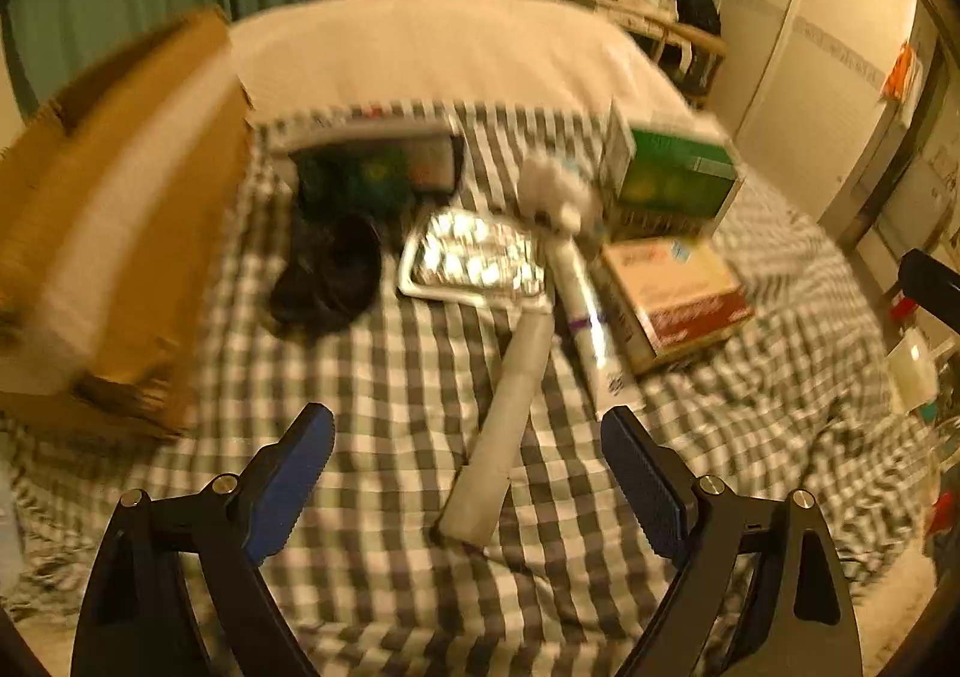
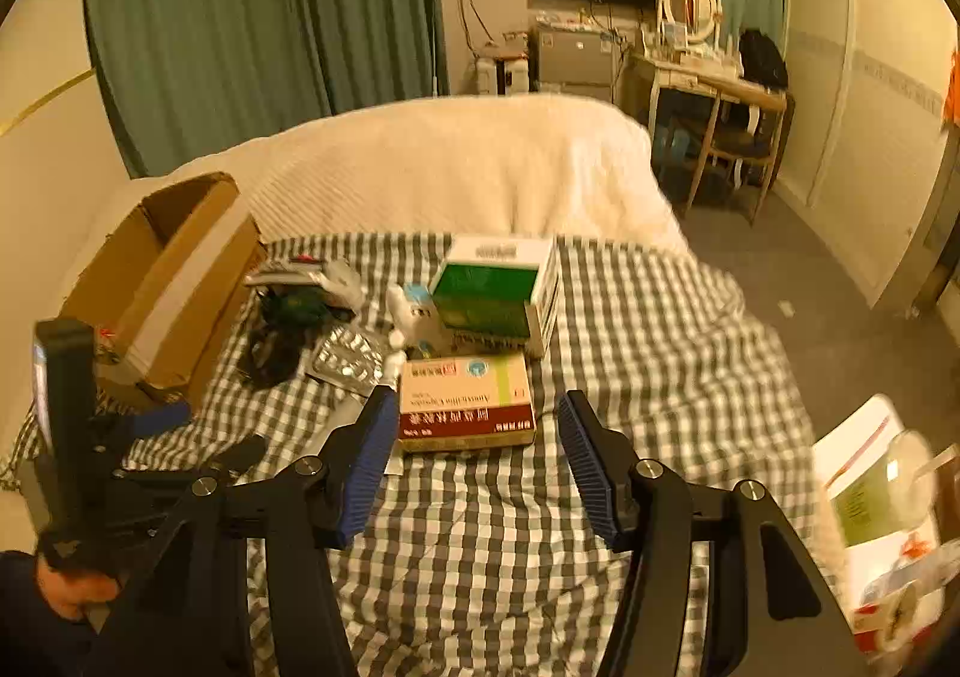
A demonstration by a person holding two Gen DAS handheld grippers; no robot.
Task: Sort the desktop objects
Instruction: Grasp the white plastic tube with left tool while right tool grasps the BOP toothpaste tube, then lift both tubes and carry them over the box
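My left gripper (image 1: 468,422) hangs open over a checked cloth (image 1: 372,569). A pale grey tube (image 1: 510,419) lies on the cloth below the gap between its jaws, untouched. Beyond it lie a white tube with a purple band (image 1: 585,311), a foil blister pack (image 1: 474,257), a black round object (image 1: 336,275) and a white bottle (image 1: 558,191). My right gripper (image 2: 477,407) is open, its tips on either side of a red-and-white medicine box (image 2: 462,395) without pressing it. A green-and-white box (image 2: 498,293) stands behind.
An open cardboard box (image 2: 162,293) stands at the cloth's left edge, close to my left gripper (image 2: 204,434) and the hand (image 2: 72,587) holding it. A white blanket (image 2: 450,167) covers the far end. More boxes (image 2: 870,497) sit low at the right.
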